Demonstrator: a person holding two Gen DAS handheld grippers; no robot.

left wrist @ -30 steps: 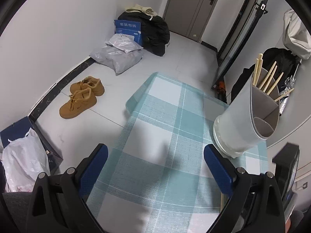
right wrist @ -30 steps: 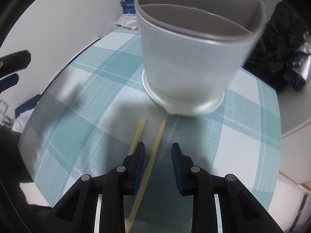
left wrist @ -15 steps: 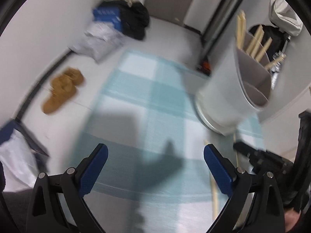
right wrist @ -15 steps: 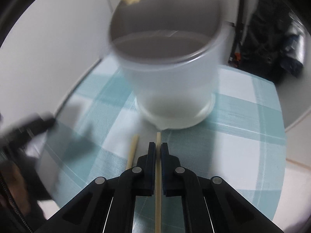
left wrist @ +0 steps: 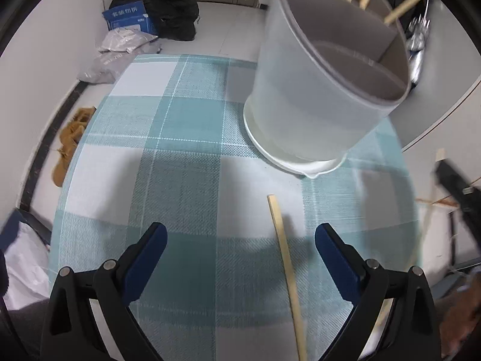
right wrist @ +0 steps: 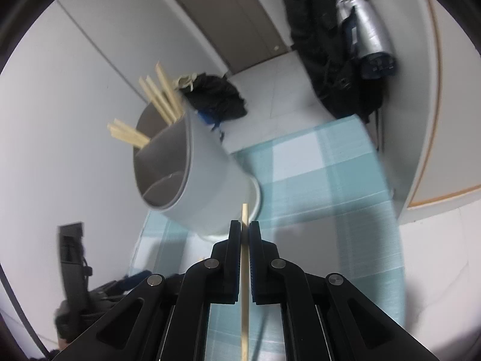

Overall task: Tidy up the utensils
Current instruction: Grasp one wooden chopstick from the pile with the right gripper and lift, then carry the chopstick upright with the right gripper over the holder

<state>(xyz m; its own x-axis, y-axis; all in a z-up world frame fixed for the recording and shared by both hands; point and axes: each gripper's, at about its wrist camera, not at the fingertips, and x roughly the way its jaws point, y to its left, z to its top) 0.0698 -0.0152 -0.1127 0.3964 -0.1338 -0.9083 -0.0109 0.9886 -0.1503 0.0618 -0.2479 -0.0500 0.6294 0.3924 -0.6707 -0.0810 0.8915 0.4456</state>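
A white utensil holder (left wrist: 315,90) with a grey divided insert stands on the teal checked tablecloth (left wrist: 180,162); several wooden chopsticks (right wrist: 159,96) stick out of its far compartment. One loose chopstick (left wrist: 285,264) lies on the cloth between the wide-apart blue pads of my open left gripper (left wrist: 240,252). In the right wrist view my right gripper (right wrist: 245,234) is shut on another chopstick (right wrist: 244,285), lifted off the cloth, its tip (right wrist: 245,210) in front of the holder (right wrist: 204,186). The right gripper shows as a dark blur (left wrist: 457,186) at the right edge of the left wrist view.
On the floor beyond the table lie tan shoes (left wrist: 72,138), grey plastic bags (left wrist: 117,51), a blue box (left wrist: 129,18) and black bags (left wrist: 177,15). A door (right wrist: 228,12) stands at the back. Dark clothing and a silver bundle (right wrist: 360,30) hang on the right. A white bag (left wrist: 21,270) sits lower left.
My right gripper closed on one of the two chopsticks and lifted it, rolling so the view tilts. My left gripper moved in over the remaining chopstick, closer to the holder.
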